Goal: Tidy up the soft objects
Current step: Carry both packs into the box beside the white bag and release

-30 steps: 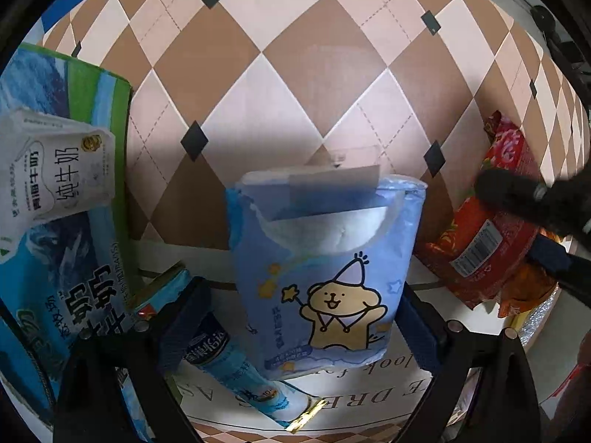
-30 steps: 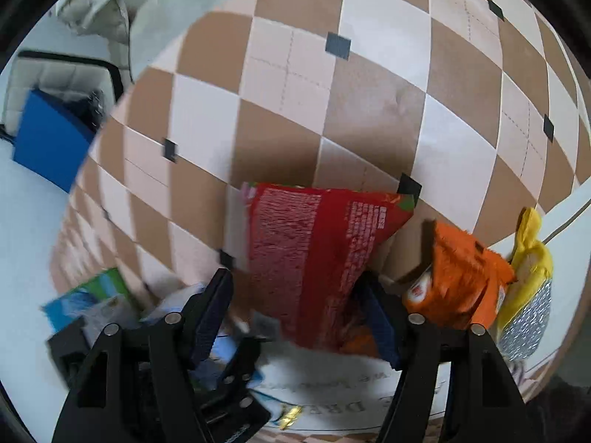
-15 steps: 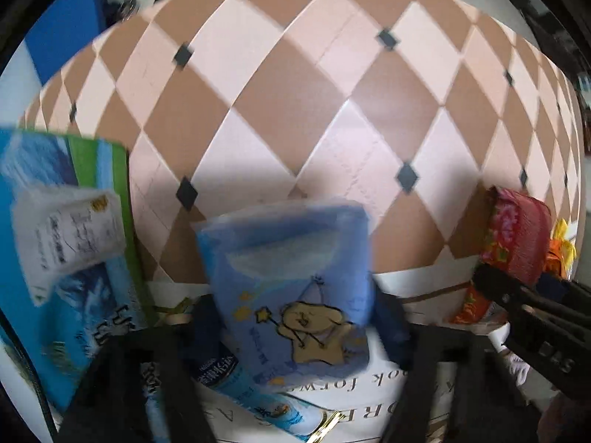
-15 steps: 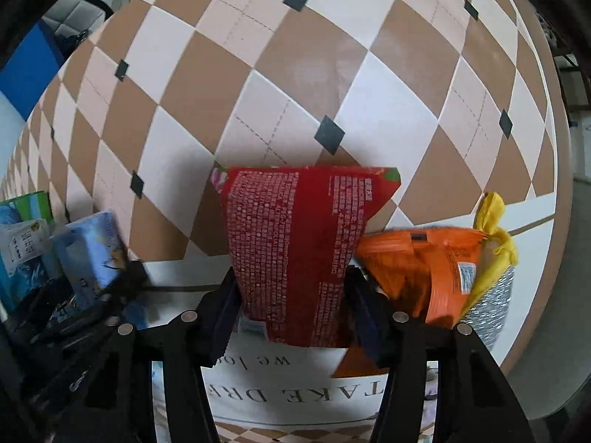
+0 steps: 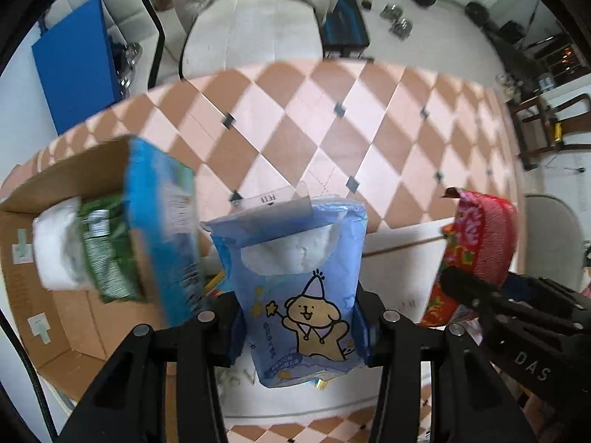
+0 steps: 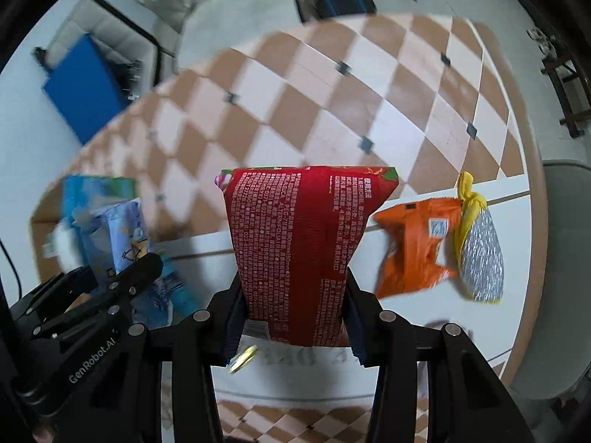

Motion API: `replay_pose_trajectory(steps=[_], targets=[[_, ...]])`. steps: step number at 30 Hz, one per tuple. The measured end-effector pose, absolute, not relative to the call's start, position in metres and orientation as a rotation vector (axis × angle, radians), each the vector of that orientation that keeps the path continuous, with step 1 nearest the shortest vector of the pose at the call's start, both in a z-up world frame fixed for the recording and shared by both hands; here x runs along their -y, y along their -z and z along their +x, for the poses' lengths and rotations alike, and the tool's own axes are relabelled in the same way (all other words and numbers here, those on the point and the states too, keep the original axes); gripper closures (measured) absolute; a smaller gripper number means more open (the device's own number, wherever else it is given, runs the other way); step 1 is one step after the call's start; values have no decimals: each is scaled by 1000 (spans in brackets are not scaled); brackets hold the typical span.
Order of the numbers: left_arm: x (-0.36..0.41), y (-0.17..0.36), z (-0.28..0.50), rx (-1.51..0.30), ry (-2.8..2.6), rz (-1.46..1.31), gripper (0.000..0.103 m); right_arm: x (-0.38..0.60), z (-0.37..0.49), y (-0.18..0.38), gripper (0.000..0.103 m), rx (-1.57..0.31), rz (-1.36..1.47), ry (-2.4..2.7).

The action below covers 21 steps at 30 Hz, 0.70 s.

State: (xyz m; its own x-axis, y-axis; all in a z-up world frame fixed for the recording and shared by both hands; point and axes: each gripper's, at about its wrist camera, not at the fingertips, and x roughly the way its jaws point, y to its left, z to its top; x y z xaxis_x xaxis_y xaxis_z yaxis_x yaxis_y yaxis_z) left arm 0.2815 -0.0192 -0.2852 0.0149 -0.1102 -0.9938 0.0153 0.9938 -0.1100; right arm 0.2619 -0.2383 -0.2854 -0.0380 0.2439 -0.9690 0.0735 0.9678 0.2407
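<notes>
Left gripper: clamped on the blue tissue pack across its lower half, the jaws closing further, the soft sides pinched in between the pads.
Right gripper: clamped on the red packet near its bottom edge, the jaws closing further, the packet standing upright above the fingers.
Blue tissue pack: held clear of the worktop, its torn top open and white tissue showing.
Red packet: held off the worktop too, printed back toward the right wrist camera; in the left wrist view it sat off to the right of the tissue pack.
Cardboard box: open on the left, already holding a white roll and a green pack; a blue carton stood at its near wall.
Left on the worktop: an orange bag and a yellow-and-silver pouch, touching each other at the right edge.
Step in hand, as judged: carrying both soft packs, probably toward the box.
How to do it well: squeeze only enough to stop slipping, since both packs crush easily; keep the tissue opening upward; hold the two grippers apart so the packs do not collide; clear the box wall and the blue carton before lowering.
</notes>
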Motion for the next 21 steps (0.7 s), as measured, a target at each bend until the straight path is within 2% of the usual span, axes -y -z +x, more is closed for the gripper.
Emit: replay_pose_trajectory(steps=[6,12,21], targets=[[-42,212,263,-1481,123,-127,60,193,236,210,54,-1516,255,-243],[-124,198,244,-1493,35,-119,60,86,206,183,54,-1503,232,-405],[-267,284,215,-1691,-139,-151,60,-88,187,252,54,-1636,219,-547]])
